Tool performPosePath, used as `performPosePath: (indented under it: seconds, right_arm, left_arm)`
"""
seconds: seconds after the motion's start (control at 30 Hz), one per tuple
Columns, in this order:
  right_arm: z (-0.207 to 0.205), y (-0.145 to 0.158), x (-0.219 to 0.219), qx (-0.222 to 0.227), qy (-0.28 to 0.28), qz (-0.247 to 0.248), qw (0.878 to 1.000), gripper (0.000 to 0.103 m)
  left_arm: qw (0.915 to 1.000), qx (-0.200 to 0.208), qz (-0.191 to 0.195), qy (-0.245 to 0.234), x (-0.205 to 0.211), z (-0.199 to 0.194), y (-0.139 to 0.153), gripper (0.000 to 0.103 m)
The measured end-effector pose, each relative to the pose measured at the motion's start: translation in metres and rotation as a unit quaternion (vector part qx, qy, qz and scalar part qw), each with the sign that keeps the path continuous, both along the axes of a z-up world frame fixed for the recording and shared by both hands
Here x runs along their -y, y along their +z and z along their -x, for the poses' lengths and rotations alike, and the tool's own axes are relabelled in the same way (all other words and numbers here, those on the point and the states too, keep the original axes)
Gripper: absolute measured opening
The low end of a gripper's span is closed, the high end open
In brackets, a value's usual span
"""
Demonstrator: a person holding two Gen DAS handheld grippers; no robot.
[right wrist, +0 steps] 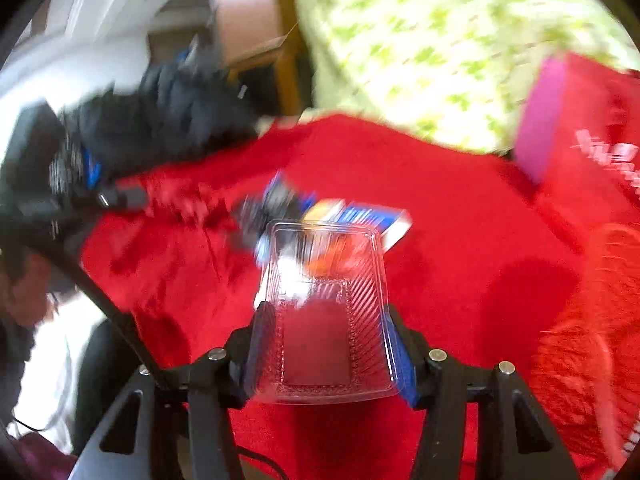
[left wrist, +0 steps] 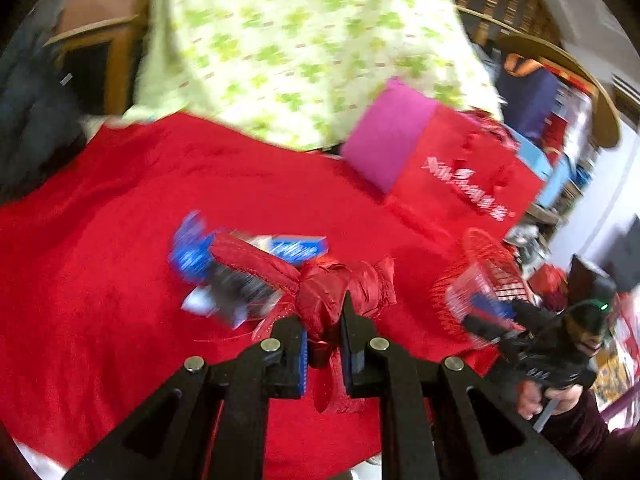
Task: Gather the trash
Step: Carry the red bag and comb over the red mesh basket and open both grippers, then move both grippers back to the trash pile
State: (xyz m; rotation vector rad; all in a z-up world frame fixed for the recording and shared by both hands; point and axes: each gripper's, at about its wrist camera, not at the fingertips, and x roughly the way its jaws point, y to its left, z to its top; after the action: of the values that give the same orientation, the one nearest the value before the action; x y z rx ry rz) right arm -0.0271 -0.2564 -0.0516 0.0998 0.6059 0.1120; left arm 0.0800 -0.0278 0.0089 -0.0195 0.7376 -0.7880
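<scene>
Clear plastic tray clamped edgewise between right gripper jaws.

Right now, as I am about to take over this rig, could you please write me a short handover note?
Left gripper: shut on the gathered top of a red plastic bag, which it holds above the red cloth.
Right gripper: shut on a clear plastic tray, pinched by its sides, off the cloth.
Left on the cloth: a blue and white packet and some blurred blue wrappers beside it.
Done: bag and tray are picked up.
Left: probably drop the tray into the bag, then gather the packet and wrappers. The frames are blurred, so check the grips first.
</scene>
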Motion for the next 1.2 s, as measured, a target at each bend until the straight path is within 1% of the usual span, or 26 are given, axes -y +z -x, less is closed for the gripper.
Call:
performPosePath:
  seconds: [0.03,0.1,0.13,0.2,0.27,0.3,0.33,0.4,0.47,0.5,0.53,0.6,0.63,0.67,0.7,0.8,0.93,1.0,1.1,1.13,1.2]
  right_arm:
    - [0.012,0.015,0.015,0.016,-0.018,-0.002,1.0,0.057]
    - [0.032,0.035,0.038,0.038,-0.049,-0.004,0.998,0.057]
    - [0.047,0.048,0.058,0.05,-0.078,-0.007,0.996,0.057]
    - [0.069,0.06,0.09,0.06,-0.122,-0.016,0.991,0.057]
    - [0.084,0.067,0.118,0.065,-0.161,-0.021,0.985,0.057]
    - [0.095,0.069,0.132,0.063,-0.177,-0.024,0.982,0.057]
    - [0.105,0.068,0.15,0.057,-0.199,-0.034,0.978,0.057]
    - [0.115,0.064,0.17,0.053,-0.217,-0.053,0.973,0.057]
    - [0.125,0.055,0.19,0.047,-0.237,-0.069,0.968,0.058]
    - [0.126,0.051,0.197,0.044,-0.243,-0.072,0.966,0.059]
    - [0.131,0.045,0.206,0.04,-0.249,-0.081,0.964,0.059]
    - [0.131,0.036,0.217,0.036,-0.249,-0.093,0.963,0.059]
    - [0.127,0.031,0.22,0.032,-0.248,-0.099,0.963,0.06]
    - [0.124,0.024,0.223,0.026,-0.246,-0.104,0.963,0.062]
    - [0.124,0.019,0.226,0.023,-0.247,-0.104,0.963,0.065]
    - [0.119,0.01,0.229,0.026,-0.251,-0.103,0.962,0.066]
    - [0.112,0.014,0.219,0.032,-0.252,-0.081,0.964,0.066]
    - [0.112,0.02,0.214,0.04,-0.249,-0.074,0.965,0.066]
    - [0.111,0.031,0.194,0.052,-0.245,-0.036,0.967,0.066]
    - [0.108,0.035,0.185,0.052,-0.24,-0.021,0.969,0.066]
    - [0.095,0.043,0.162,0.052,-0.215,-0.006,0.975,0.066]
  left_arm:
    - [0.9998,0.009,0.001,-0.016,0.017,0.002,0.011,0.014]
    - [0.9986,0.019,0.006,-0.048,0.051,0.007,0.028,0.014]
    - [0.9974,0.024,0.01,-0.067,0.074,0.009,0.037,0.014]
    - [0.9946,0.03,0.018,-0.098,0.113,0.014,0.05,0.014]
    - [0.9909,0.029,0.022,-0.13,0.154,0.021,0.058,0.014]
    - [0.9884,0.025,0.021,-0.148,0.183,0.025,0.06,0.014]
    - [0.9869,0.022,0.02,-0.159,0.2,0.029,0.061,0.014]
    - [0.9829,0.011,0.011,-0.183,0.244,0.037,0.055,0.014]
    - [0.9811,0.004,0.0,-0.193,0.272,0.041,0.047,0.015]
    - [0.9806,0.0,-0.008,-0.196,0.286,0.042,0.041,0.018]
    - [0.9806,-0.009,-0.015,-0.195,0.299,0.042,0.033,0.019]
    - [0.9803,-0.021,-0.025,-0.195,0.315,0.041,0.023,0.031]
    - [0.9802,-0.024,-0.029,-0.194,0.318,0.041,0.019,0.037]
    - [0.9801,-0.029,-0.034,-0.193,0.321,0.04,0.014,0.051]
    - [0.9804,-0.033,-0.033,-0.191,0.321,0.039,0.011,0.059]
    - [0.9815,-0.028,-0.016,-0.189,0.31,0.037,0.014,0.062]
    - [0.9852,-0.022,-0.005,-0.17,0.284,0.025,0.019,0.063]
    - [0.988,-0.013,-0.005,-0.154,0.26,0.02,0.018,0.063]
    - [0.9933,-0.01,-0.001,-0.115,0.215,0.01,0.009,0.066]
    - [0.9956,-0.013,0.0,-0.092,0.195,0.006,0.005,0.067]
    - [0.9979,-0.018,0.003,-0.062,0.163,0.003,-0.003,0.067]
